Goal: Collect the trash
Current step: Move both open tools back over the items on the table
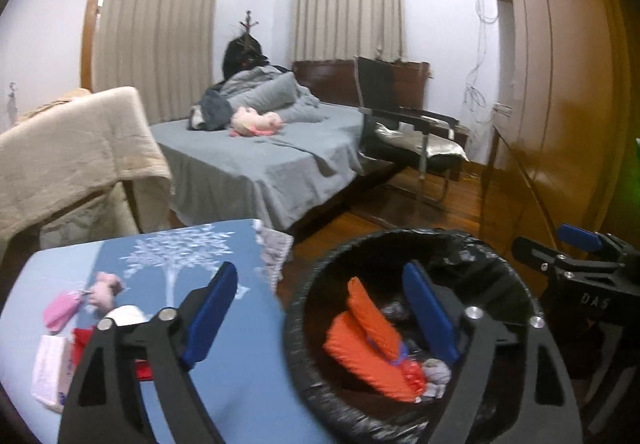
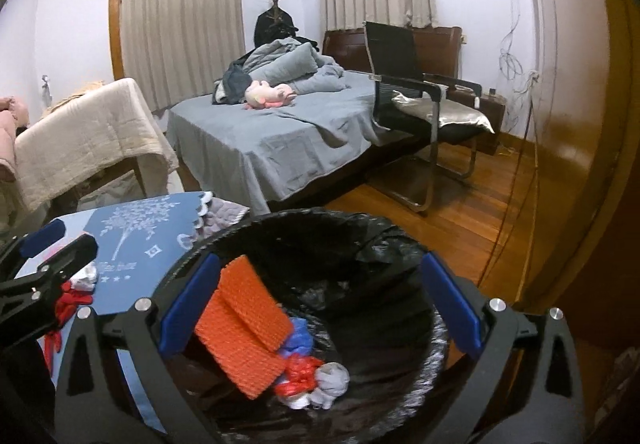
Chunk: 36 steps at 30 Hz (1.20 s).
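A black-lined trash bin (image 1: 320, 272) (image 2: 400, 244) stands on the floor beside a blue-clothed table (image 1: 224, 396) (image 2: 132, 268). In it lie an orange foam net (image 1: 368, 344) (image 2: 244, 328), red plastic (image 2: 298, 372) and a grey wad (image 2: 330, 378). My left gripper (image 1: 320, 314) is open and empty, one finger over the table, the other over the bin. My right gripper (image 2: 320, 310) is open and empty above the bin. On the table lie a pink pouch (image 1: 60, 308), a tissue pack (image 1: 50, 372) and red scraps (image 2: 70, 302).
A bed with grey sheets (image 1: 260, 160) (image 2: 280, 140) is behind the table. A black chair (image 1: 404, 124) (image 2: 420, 92) stands on the wood floor. A beige-draped chair (image 1: 68, 156) is at left. A wooden wardrobe (image 1: 560, 84) lines the right side.
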### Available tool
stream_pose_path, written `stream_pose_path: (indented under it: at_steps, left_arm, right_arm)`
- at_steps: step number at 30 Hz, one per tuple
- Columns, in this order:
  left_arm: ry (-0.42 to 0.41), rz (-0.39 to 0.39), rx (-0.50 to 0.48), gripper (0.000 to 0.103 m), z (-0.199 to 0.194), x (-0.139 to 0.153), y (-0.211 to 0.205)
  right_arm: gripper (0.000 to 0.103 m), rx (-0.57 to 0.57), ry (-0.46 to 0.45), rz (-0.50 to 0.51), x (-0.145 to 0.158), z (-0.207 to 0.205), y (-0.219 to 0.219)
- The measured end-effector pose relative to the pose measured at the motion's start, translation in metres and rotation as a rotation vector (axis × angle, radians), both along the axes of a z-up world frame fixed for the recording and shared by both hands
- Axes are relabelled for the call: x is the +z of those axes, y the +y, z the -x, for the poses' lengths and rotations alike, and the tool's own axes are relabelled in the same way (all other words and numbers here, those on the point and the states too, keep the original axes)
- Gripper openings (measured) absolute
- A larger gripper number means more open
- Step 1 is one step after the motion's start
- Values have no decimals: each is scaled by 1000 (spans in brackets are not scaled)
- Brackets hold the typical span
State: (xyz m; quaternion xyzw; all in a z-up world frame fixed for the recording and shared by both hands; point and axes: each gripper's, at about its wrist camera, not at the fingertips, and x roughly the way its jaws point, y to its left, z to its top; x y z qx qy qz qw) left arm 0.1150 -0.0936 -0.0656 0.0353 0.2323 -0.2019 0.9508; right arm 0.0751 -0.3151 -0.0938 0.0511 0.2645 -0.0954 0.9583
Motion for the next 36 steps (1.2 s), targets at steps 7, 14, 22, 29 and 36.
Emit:
stream_pose_path:
  at_steps: [7,14,22,29,36]
  left_arm:
    - [-10,-10,120,94,9,2,51]
    - [-8,-28,251,95,16,-3,110]
    - [-16,-57,382,95,20,-12,175]
    - [3,-61,484,95,19,-25,222]
    - [50,-68,547,95,11,-44,253]
  right_arm:
    - [97,67,-5,-29,2,-7,39]
    - [97,170,1,-39,0,-20,95]
    - [97,278,-5,-35,-3,-34,155]
    - [97,355,24,-34,-12,-46,200]
    - [97,396,43,-31,-25,-57,230]
